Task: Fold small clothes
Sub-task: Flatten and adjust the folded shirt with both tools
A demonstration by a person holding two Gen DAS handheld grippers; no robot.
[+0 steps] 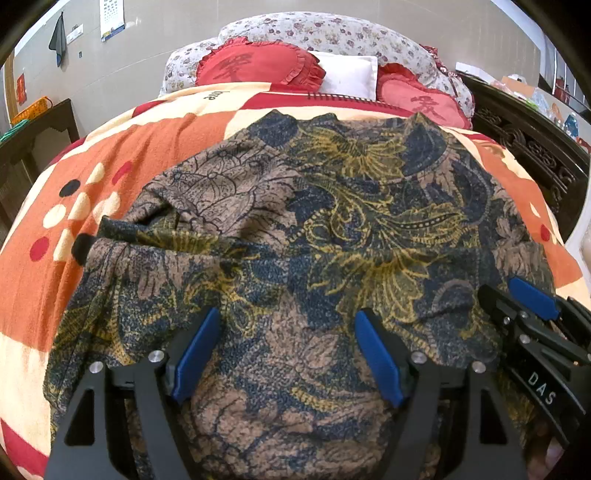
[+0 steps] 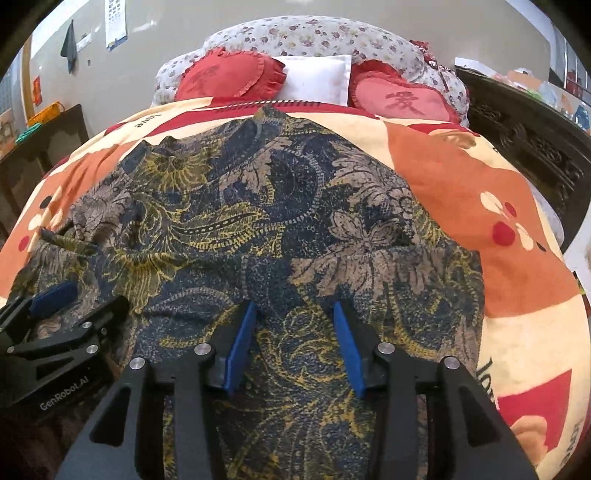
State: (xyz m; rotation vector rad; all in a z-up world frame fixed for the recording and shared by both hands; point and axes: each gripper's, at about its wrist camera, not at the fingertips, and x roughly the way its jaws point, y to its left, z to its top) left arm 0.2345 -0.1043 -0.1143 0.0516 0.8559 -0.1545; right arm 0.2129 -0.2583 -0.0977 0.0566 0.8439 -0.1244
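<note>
Both grippers hang over the patterned garment [image 1: 295, 221] near edge: left gripper [image 1: 288, 328] wide apart, right gripper [image 2: 293, 325] half apart, gripping nothing, probably ready to fold.

A blanket [image 1: 155, 147] in orange, cream and red blocks, dotted with round spots, covered the bed. At its head lay two red heart-shaped cushions with frilled edges, one on the left [image 1: 255, 68] and one on the right [image 1: 421, 98], with a white pillow [image 1: 349, 75] between them. Behind these sat a rolled quilt [image 1: 325, 33] in a small flower print. A dark carved wooden bed frame [image 1: 532, 147] ran along the right side. On the pale wall hung a dark cloth [image 1: 58, 40] and a calendar [image 1: 110, 18]. A dark side table [image 1: 40, 129] stood at the left, carrying an orange basket [image 1: 31, 109].
</note>
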